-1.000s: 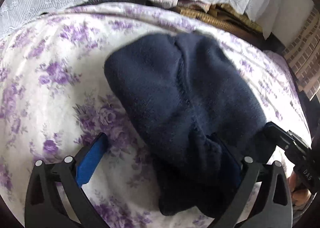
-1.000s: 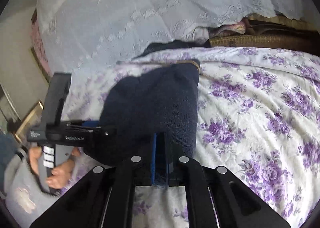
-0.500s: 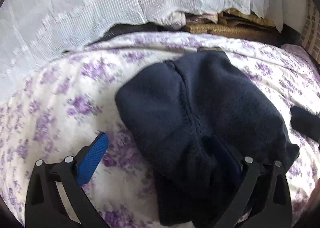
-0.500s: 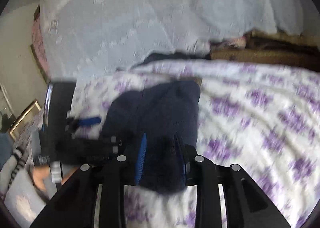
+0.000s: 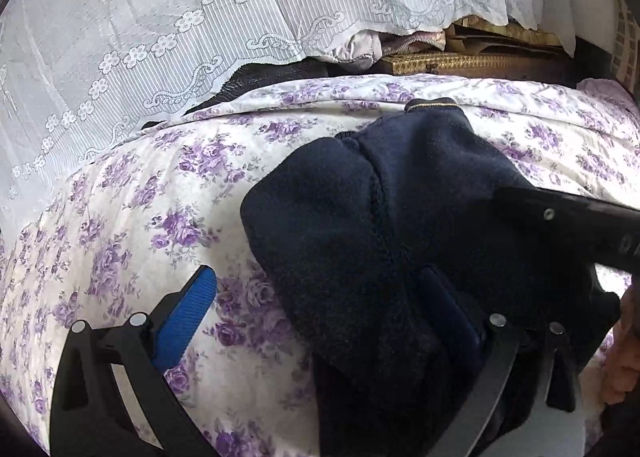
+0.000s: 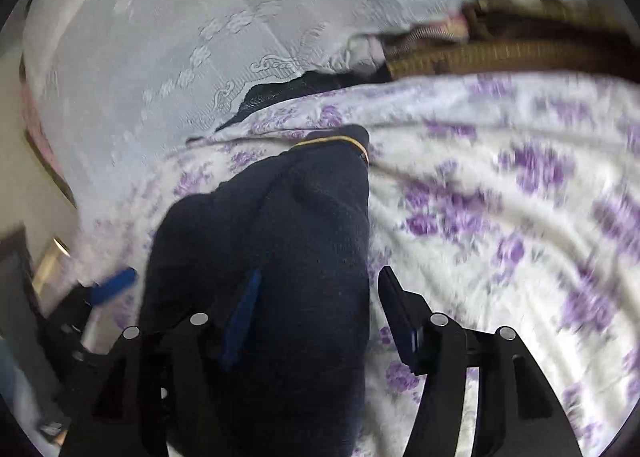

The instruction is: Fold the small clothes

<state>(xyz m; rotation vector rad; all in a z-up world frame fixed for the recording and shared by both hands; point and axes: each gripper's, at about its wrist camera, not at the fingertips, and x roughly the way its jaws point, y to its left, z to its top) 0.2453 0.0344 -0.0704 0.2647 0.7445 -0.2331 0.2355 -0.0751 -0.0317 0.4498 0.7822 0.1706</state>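
Observation:
A dark navy knit garment [image 5: 360, 225] lies bunched on the purple-flowered bedspread [image 5: 120, 217]; it has a thin yellow stripe at its far cuff. My left gripper [image 5: 320, 297] is open, its left blue pad [image 5: 188, 305] on bare sheet and its right pad under the garment's near edge. In the right wrist view the garment [image 6: 288, 241] lies between the fingers of my right gripper [image 6: 320, 301], which is open wide. The right gripper's body shows in the left wrist view [image 5: 580, 225] above the garment.
A white lace curtain [image 5: 200, 17] hangs behind the bed. Brown woven boxes [image 5: 460, 61] and pinkish cloth sit at the back. The bedspread [image 6: 500, 217] stretches to the right. The left gripper [image 6: 108, 289] shows at the right view's left edge.
My right gripper has opened from shut on the garment's edge to wide open. Both views have drawn back and tilted up a little; the garment has settled on the bed.

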